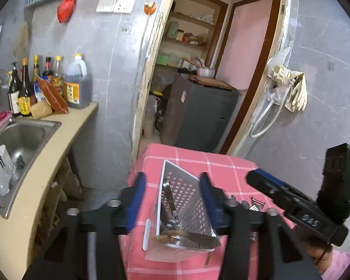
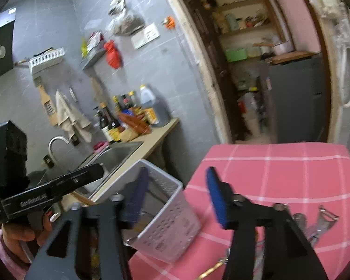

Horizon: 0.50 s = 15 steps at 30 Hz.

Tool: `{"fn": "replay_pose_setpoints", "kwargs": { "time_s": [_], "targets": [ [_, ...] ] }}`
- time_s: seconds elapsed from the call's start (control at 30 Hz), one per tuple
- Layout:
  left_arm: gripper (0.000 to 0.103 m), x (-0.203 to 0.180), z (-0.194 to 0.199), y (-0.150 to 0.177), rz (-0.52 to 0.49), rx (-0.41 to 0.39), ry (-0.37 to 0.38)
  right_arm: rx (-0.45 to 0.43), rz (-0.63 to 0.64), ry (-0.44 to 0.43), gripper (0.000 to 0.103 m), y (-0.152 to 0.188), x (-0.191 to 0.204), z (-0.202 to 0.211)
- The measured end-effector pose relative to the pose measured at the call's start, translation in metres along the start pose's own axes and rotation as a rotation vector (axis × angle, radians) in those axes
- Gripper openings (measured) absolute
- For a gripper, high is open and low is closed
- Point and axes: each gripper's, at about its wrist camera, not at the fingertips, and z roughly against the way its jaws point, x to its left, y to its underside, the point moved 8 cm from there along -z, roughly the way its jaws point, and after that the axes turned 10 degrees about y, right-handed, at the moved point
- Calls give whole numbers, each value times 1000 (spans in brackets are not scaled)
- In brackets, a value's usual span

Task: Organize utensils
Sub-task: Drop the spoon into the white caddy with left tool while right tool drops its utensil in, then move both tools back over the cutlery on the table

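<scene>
Sauce bottles (image 1: 35,86) by sink (image 1: 18,135) (steel); fridge (image 1: 198,114).

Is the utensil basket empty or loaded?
Loaded: the basket on the pink cloth already holds a metal utensil and a knife.

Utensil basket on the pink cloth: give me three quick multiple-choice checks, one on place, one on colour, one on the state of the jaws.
1. Where is the peeler?
A. inside the basket
B. on the tablecloth, to the right of the basket
C. in the sink

2. What colour are the pads on the left gripper?
A. blue
B. red
C. yellow

3. How do the right gripper jaws stand?
A. shut on the peeler
B. shut on the basket rim
C. open, holding nothing

Answers:
1 B, it lies on the pink checked tablecloth, outside the perforated white basket.
2 A, both pads show blue.
3 C, the pads stand wide apart with nothing gripped between them.
</scene>
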Motion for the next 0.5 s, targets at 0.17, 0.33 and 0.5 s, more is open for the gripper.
{"fn": "replay_pose_setpoints", "kwargs": {
  "time_s": [0.17, 0.33, 0.5],
  "targets": [
    [90, -17, 13, 0, -46, -74, -66, -53, 2, 96, 81, -7, -19, 28],
    [102, -33, 25, 3, -76, -151, -113, -112, 8, 211, 98, -9, -45, 64],
    [103, -53, 36, 15, -137, -188, -152, -140, 38, 320, 102, -5, -71, 96]
  ]
}}
